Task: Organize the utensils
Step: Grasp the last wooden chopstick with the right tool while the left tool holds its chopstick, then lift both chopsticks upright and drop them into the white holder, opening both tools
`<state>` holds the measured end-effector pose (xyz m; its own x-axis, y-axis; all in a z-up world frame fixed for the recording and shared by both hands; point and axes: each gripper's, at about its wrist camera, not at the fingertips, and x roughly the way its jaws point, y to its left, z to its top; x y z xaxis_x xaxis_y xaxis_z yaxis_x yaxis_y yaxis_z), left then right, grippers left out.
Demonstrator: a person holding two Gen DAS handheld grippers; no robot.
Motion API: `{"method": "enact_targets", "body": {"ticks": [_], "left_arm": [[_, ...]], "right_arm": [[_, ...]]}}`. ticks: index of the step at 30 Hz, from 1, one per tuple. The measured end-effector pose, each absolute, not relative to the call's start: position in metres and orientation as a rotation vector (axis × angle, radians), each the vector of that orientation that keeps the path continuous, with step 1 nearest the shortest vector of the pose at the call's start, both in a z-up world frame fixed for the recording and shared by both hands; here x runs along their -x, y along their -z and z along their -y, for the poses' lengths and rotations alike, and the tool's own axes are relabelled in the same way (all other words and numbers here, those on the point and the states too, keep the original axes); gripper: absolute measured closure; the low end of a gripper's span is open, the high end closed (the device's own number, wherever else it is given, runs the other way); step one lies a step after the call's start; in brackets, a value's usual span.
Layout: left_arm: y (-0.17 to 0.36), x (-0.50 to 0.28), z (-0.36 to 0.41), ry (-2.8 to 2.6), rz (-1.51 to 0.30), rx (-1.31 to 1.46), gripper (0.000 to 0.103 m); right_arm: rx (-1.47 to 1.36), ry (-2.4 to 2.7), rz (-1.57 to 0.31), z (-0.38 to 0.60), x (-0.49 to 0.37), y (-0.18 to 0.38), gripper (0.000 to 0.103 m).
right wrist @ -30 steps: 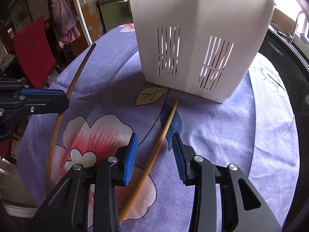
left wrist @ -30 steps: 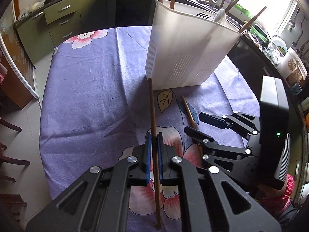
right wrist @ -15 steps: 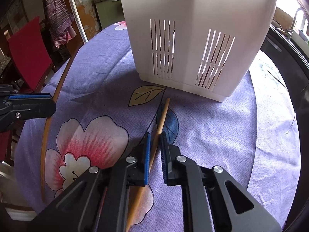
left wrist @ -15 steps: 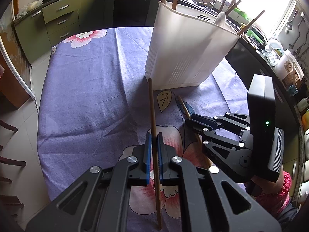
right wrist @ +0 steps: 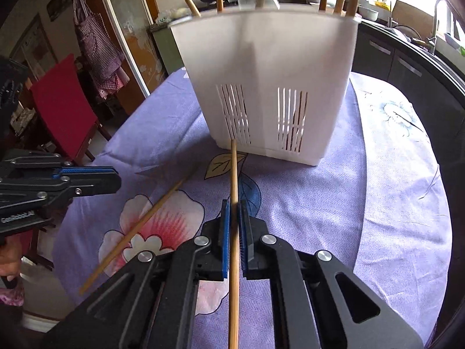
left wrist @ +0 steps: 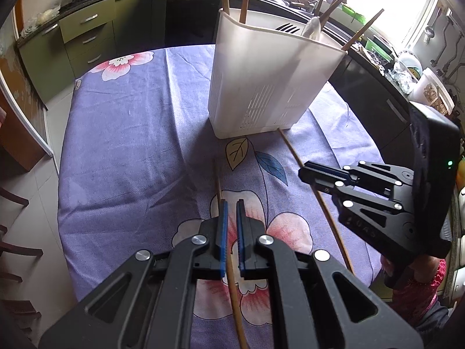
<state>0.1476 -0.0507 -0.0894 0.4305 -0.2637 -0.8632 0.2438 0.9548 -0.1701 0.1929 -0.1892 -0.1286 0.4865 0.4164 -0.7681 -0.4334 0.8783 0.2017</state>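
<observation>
On the purple tablecloth (right wrist: 363,203) at left, left gripper (left wrist: 231,207) was closed, nothing visibly pinched; a loose chopstick (right wrist: 136,228) lay beneath it. At centre, right gripper (right wrist: 234,206), jaws just closed further, clamped a second chopstick (right wrist: 234,168), tip near the white utensil holder (right wrist: 270,58).

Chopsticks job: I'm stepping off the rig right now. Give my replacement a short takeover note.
Left tool: shut on one chopstick.
Right tool: jaws just closed on the other chopstick, its tip toward the white utensil holder.
Holder stands upright on the purple floral tablecloth, with several chopsticks and a spoon already inside.
Done: both loose chopsticks gripped.
Left: drop each into the holder.
</observation>
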Motion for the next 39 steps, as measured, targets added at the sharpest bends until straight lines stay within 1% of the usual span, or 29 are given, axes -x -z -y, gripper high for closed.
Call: {"method": "enact_targets", "body": {"ticks": [5, 9, 10, 11, 13, 15, 21, 22, 23, 28, 30, 32, 39], "left_arm": [[0.083, -0.145, 0.051, 0.312, -1.075, 0.005, 0.097], [0.097, -0.154, 0.054, 0.302, -1.130, 0.011, 0.096], [0.102, -0.157, 0.056, 0.301, -1.146, 0.008, 0.092], [0.109, -0.160, 0.058, 0.300, -1.164, 0.010, 0.081], [0.120, -0.167, 0.063, 0.292, -1.188, -0.001, 0.068], [0.129, -0.173, 0.070, 0.291, -1.198, -0.026, 0.068], [0.144, -0.187, 0.080, 0.250, -1.219, -0.103, 0.068], [0.147, -0.190, 0.081, 0.247, -1.229, -0.109, 0.069], [0.150, -0.192, 0.082, 0.245, -1.236, -0.113, 0.073], [0.155, -0.199, 0.084, 0.245, -1.240, -0.130, 0.078], [0.155, -0.200, 0.085, 0.242, -1.237, -0.137, 0.084], [0.156, -0.200, 0.088, 0.242, -1.231, -0.161, 0.097], [0.147, -0.197, 0.078, 0.247, -1.211, -0.134, 0.098]], "right_arm": [[-0.014, -0.527, -0.852, 0.209, -0.173, 0.096, 0.096], [-0.037, -0.524, -0.807, 0.221, -0.166, 0.075, 0.096], [-0.043, -0.523, -0.801, 0.225, -0.163, 0.071, 0.096], [-0.048, -0.522, -0.797, 0.229, -0.162, 0.068, 0.096], [-0.057, -0.519, -0.795, 0.234, -0.163, 0.066, 0.096], [-0.066, -0.512, -0.796, 0.241, -0.162, 0.063, 0.096], [-0.084, -0.516, -0.793, 0.248, -0.160, 0.062, 0.096], [-0.087, -0.516, -0.793, 0.248, -0.161, 0.063, 0.096], [-0.091, -0.516, -0.793, 0.250, -0.161, 0.062, 0.096], [-0.100, -0.513, -0.797, 0.251, -0.163, 0.064, 0.096], [-0.102, -0.511, -0.801, 0.251, -0.164, 0.065, 0.096], [-0.104, -0.510, -0.802, 0.252, -0.164, 0.065, 0.096], [-0.102, -0.508, -0.798, 0.252, -0.163, 0.063, 0.096]]}}
